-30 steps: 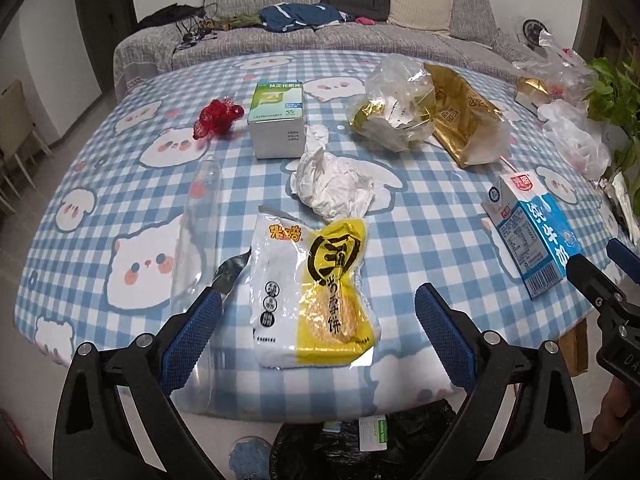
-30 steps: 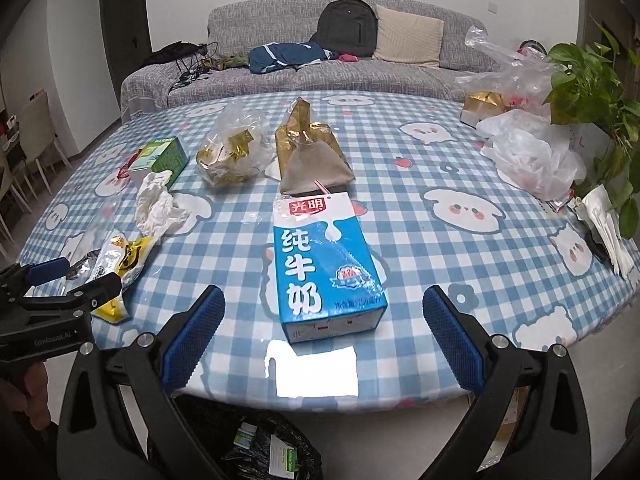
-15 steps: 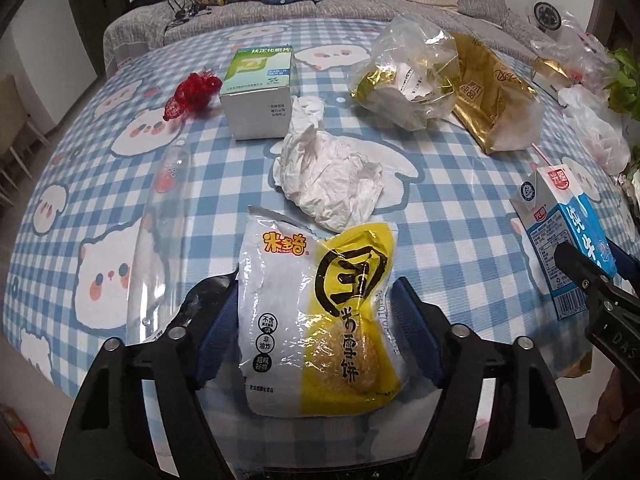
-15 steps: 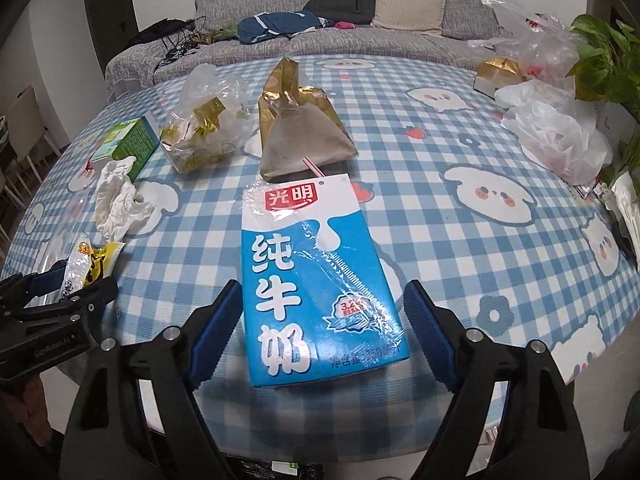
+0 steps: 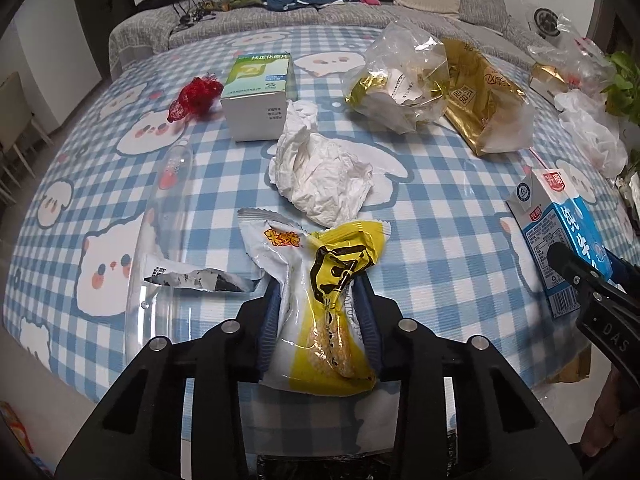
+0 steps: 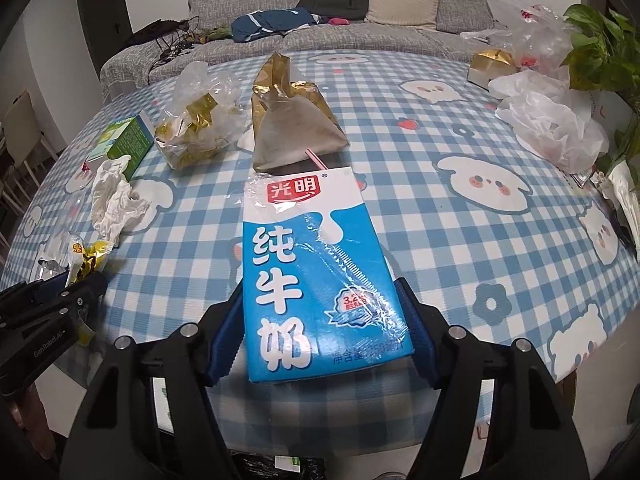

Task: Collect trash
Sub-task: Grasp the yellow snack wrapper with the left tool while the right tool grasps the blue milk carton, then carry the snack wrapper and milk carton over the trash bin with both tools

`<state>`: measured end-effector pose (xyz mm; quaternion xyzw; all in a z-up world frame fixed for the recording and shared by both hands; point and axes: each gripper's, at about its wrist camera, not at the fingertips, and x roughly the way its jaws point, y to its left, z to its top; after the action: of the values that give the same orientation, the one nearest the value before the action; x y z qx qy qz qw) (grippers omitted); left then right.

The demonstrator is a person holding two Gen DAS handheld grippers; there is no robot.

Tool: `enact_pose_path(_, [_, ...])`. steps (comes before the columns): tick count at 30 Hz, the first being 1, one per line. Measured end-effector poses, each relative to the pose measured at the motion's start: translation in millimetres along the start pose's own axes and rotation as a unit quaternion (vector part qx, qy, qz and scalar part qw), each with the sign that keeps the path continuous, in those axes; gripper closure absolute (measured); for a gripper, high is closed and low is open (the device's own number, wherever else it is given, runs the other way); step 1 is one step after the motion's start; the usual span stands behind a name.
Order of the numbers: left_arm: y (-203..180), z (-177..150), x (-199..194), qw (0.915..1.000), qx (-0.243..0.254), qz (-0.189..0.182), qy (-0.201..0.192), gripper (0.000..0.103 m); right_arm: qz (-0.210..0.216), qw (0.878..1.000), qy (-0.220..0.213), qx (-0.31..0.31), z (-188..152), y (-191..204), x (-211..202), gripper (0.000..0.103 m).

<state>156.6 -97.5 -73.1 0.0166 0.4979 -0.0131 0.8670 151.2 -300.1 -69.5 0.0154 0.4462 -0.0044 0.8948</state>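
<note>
**Both claws on trash at the counter's near edge**

My left claw [image 5: 318, 320] is closing on the snack bag [image 5: 320, 300], a white and yellow wrapper. Its blue pads press both sides and the film is crumpled and bunched up between them. The bag's far end fans out above the pads, over the checked counter [image 5: 440, 240]. Just left of it lies a clear plastic sleeve [image 5: 160, 248] with a torn grey scrap at its near end.

My right claw [image 6: 320, 328] is closing round the milk carton [image 6: 312, 272], which lies flat on its back with its near end over the counter's edge. The pads stand against the carton's two long sides; I cannot tell for certain that they press, though I see no gap. A striped straw [image 6: 316, 159] sticks out of the carton's far end.

Beyond my left claw sits a crumpled tissue [image 5: 320, 172], touching the bag's far tip or nearly so. Farther back stand a green and white box [image 5: 258, 96] and a red net [image 5: 196, 96] just left of it. A clear bag [image 5: 404, 80] with gold wrappers lies beside a gold bag [image 5: 484, 100]. White plastic bags [image 6: 556, 128] and a plant [image 6: 604, 52] are at the right edge. A sofa [image 6: 280, 40] runs behind the counter.
</note>
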Motion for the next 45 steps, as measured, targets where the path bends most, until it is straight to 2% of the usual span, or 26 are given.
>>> enact_pose_path(12, [0.9,-1.1,-5.1,0.9999,0.006,-0.002,-0.009,0.078,-0.007,1.000,-0.010,0.004,-1.8,-1.5,-9.0,0.037])
enact_pose_path(45, [8.2,-41.9,-60.6,0.9993,-0.001,-0.018,-0.033,0.078,-0.004,0.999,-0.031,-0.001,-37.5,7.2,-63.7,0.041])
